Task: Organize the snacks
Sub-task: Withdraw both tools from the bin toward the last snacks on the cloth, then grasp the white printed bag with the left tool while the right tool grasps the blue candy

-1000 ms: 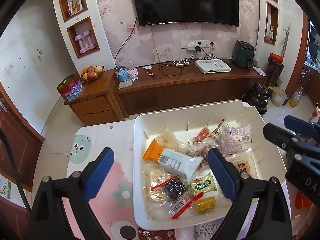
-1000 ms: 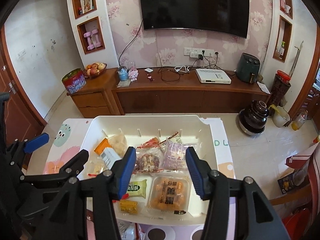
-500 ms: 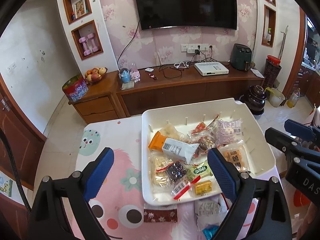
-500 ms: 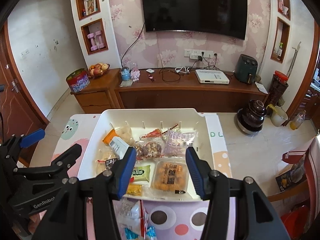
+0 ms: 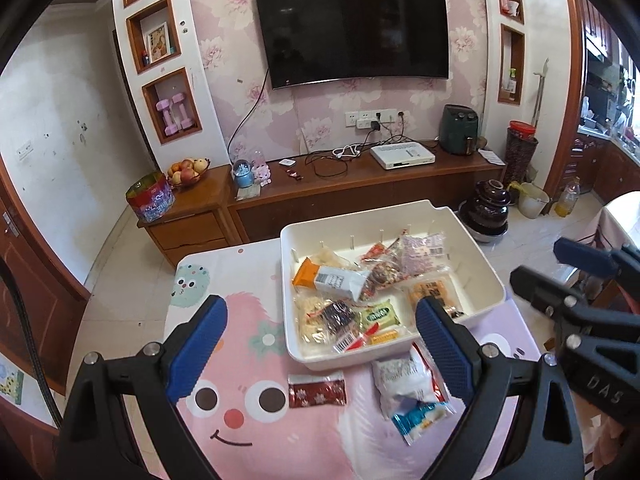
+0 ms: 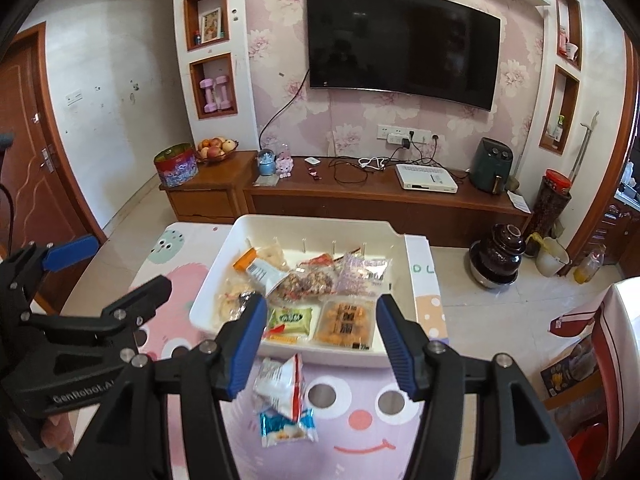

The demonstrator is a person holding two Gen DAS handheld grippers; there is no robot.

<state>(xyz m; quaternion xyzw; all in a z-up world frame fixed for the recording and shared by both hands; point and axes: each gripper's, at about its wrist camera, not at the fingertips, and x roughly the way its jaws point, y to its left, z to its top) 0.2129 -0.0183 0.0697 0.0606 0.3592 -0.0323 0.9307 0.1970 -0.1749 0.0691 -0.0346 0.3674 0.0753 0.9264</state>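
in white bin (image 5: 476,264): snack pkts (image 5: 352,300) piled, w/ orange-end bar (image 5: 330,280)

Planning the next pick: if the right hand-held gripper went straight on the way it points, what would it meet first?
Probably the orange snack tray pack at the white bin's near edge, centred between the opening, empty right hand-held gripper jaws; depth is unclear.

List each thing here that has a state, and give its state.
left gripper: open, empty
right gripper: jaws opening, nothing between them
white tray: holds snack packets
dark red packet: on mat, outside tray
white packet: outside tray
television: off
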